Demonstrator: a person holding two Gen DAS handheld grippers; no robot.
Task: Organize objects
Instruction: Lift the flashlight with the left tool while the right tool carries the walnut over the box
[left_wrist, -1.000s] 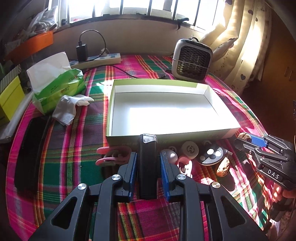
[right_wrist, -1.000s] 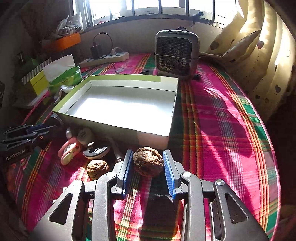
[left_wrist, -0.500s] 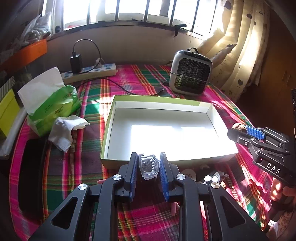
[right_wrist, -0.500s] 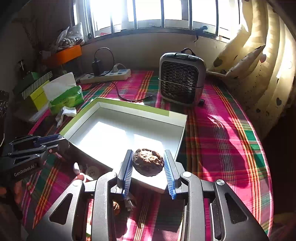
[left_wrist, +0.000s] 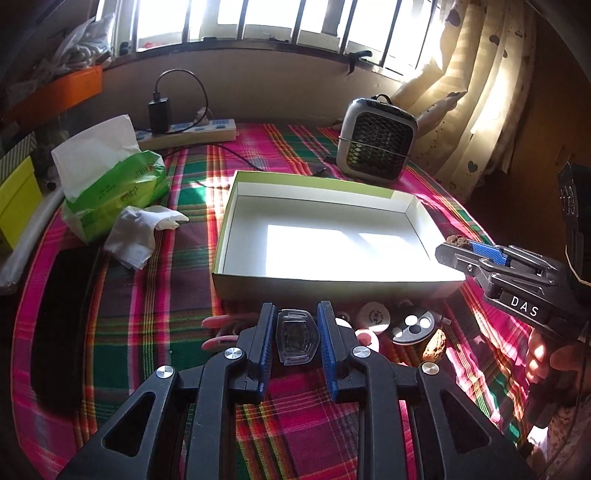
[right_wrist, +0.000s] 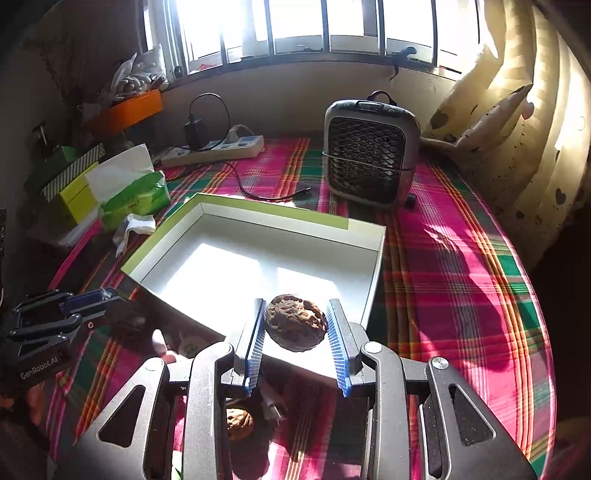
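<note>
My left gripper (left_wrist: 296, 308) is shut on a small black item with a clear cap (left_wrist: 297, 338), held above the cloth just in front of the near wall of the shallow white box with a green rim (left_wrist: 314, 181). The box's floor is bare. My right gripper (right_wrist: 296, 306) is shut on a brown walnut (right_wrist: 295, 326), which hangs over the near right corner of the box (right_wrist: 273, 212). In the left wrist view the right gripper (left_wrist: 467, 249) shows at the box's right side. The left gripper (right_wrist: 99, 295) appears at the left in the right wrist view.
Small items lie before the box: pink scissors (left_wrist: 225, 325), a white disc (left_wrist: 375, 314), a grey round gadget (left_wrist: 413, 326), a second walnut (right_wrist: 239, 421). A small heater (left_wrist: 376, 147), a power strip (left_wrist: 184, 133) and a green tissue pack (left_wrist: 110, 181) ring the plaid table.
Both grippers have lifted their loads off the cloth. The walnut went up and forward over the box's near corner. The black item rose, then drew back in front of the box wall.
</note>
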